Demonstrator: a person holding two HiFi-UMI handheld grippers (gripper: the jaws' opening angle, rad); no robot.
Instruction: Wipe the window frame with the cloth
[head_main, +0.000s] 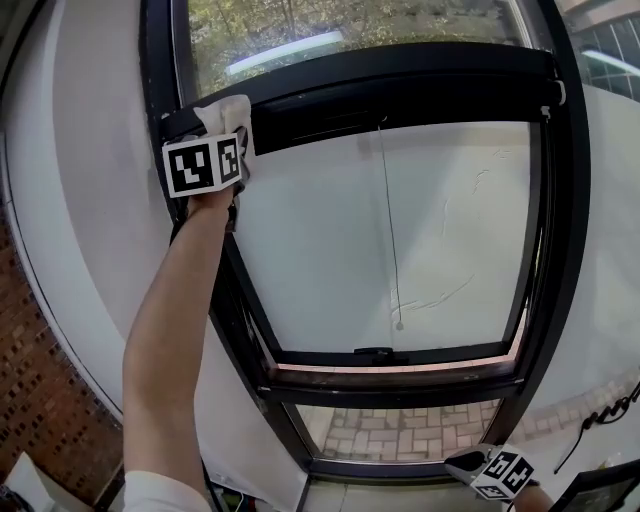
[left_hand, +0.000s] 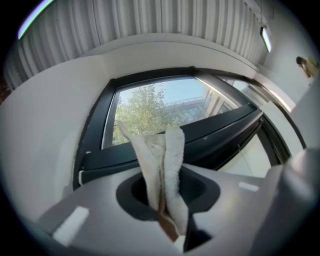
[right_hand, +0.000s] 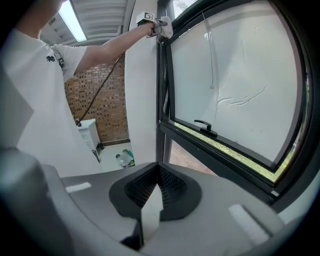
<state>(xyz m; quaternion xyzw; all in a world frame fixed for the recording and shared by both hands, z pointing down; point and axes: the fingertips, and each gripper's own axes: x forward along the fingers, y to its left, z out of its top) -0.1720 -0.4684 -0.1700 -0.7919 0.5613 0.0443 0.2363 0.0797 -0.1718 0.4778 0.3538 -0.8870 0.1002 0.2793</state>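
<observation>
A white cloth (left_hand: 162, 170) is pinched upright in my left gripper (left_hand: 165, 200), whose jaws are shut on it. In the head view the left gripper (head_main: 205, 162) is raised to the upper left corner of the black window frame (head_main: 400, 70), with the cloth (head_main: 228, 112) pressed against the top bar. The right gripper view shows the same cloth (right_hand: 165, 26) at the frame's corner, far up. My right gripper (right_hand: 150, 210) hangs low beside the frame, jaws shut with nothing between them; it sits at the bottom right of the head view (head_main: 495, 470).
The open sash has a black handle (right_hand: 205, 125) on its lower bar and a thin cord (head_main: 390, 230) hanging down its pane. A brick wall (head_main: 40, 400) stands at the left. A white cabinet (right_hand: 89, 132) and bottles (right_hand: 125, 159) are on the floor. A black cable (head_main: 605, 415) lies at lower right.
</observation>
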